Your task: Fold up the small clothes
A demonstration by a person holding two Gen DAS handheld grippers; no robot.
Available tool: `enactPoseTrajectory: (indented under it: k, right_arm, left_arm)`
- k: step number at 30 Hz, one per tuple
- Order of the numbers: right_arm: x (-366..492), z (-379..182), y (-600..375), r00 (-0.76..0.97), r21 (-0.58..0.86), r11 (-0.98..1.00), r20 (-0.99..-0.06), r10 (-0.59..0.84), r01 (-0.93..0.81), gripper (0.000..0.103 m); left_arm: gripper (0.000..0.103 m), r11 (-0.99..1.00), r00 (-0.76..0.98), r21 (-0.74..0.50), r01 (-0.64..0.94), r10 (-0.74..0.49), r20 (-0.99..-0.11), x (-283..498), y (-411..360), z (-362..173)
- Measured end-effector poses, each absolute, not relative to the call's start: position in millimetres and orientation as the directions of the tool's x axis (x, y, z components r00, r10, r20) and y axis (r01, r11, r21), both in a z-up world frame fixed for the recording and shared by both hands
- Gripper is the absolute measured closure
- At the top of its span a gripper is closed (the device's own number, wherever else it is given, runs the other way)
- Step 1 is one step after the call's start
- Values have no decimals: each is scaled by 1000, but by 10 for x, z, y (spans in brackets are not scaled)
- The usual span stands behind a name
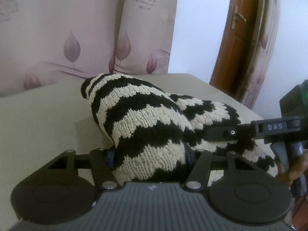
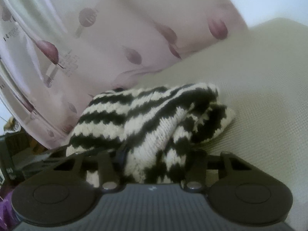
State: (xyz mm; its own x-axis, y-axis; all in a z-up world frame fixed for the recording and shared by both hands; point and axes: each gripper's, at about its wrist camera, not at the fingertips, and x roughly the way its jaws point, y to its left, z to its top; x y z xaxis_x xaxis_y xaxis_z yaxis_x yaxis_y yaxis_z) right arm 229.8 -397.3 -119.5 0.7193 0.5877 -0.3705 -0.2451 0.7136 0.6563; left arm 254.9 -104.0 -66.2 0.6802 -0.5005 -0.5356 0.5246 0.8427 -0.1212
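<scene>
Between both grippers' fingers, striped knit.

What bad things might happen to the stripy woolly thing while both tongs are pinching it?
1. Both the left tongs and the right tongs grip the striped knit; pulling them apart might stretch or snag its loose stitches.
2. The knit is bunched in a lump on the beige surface, so the fold may come out crooked.
3. The thick bundle may slip out of one grip.
</scene>
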Motion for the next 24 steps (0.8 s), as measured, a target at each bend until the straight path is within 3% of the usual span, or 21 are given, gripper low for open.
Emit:
enactPoseTrajectory:
  k: [11,18,24]
  right_arm:
    - [1782,-870,-3394,680,698,639,-300,669,-322,57]
    - [1542,-890,-2951,636,717,599,-283,718,-357,57]
    - [1351,-1060,-2684,680,651,697,-365,635,-301,54]
  left_arm:
    - [43,890,737,-43,454,-403,-542,1778,-440,-233]
    - [42,921,756,-47,387,-347,-555,1347,1,-249]
    - [27,942,778,-73,329,-314,-545,1149,310,-601]
